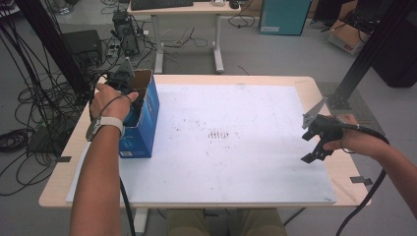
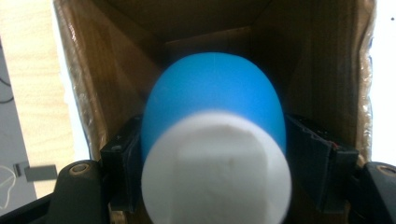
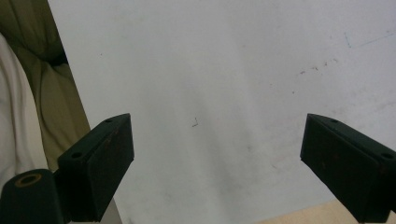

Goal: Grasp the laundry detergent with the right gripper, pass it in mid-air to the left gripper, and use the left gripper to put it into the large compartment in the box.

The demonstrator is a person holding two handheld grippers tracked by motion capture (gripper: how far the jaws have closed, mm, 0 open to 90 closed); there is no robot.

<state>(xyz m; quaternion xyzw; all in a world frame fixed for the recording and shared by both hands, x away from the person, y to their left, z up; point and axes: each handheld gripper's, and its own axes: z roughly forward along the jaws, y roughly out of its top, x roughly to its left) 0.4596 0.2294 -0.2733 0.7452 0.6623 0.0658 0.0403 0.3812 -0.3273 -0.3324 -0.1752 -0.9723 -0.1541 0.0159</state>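
Note:
A rounded blue object [image 2: 215, 93] with a flat white end sits between the pads of my left gripper [image 2: 212, 158], down inside an open cardboard box [image 2: 317, 60]. The pads flank its sides closely and I see no squeeze on it. In the high view the left gripper [image 1: 131, 96] points down into the blue-sided box [image 1: 147, 120] at the table's left. My right gripper [image 1: 311, 146] hovers near the right edge of the white board [image 1: 231, 162], jaws wide apart. In the right gripper view the right gripper [image 3: 215, 163] has only bare board between its pads.
The white board covers most of the wooden table [image 1: 324, 88], with faint dark marks [image 1: 219, 133] at its middle. Cables [image 1: 29, 98] and black frame posts stand off the table's left. A desk [image 1: 187, 10] stands beyond the far edge.

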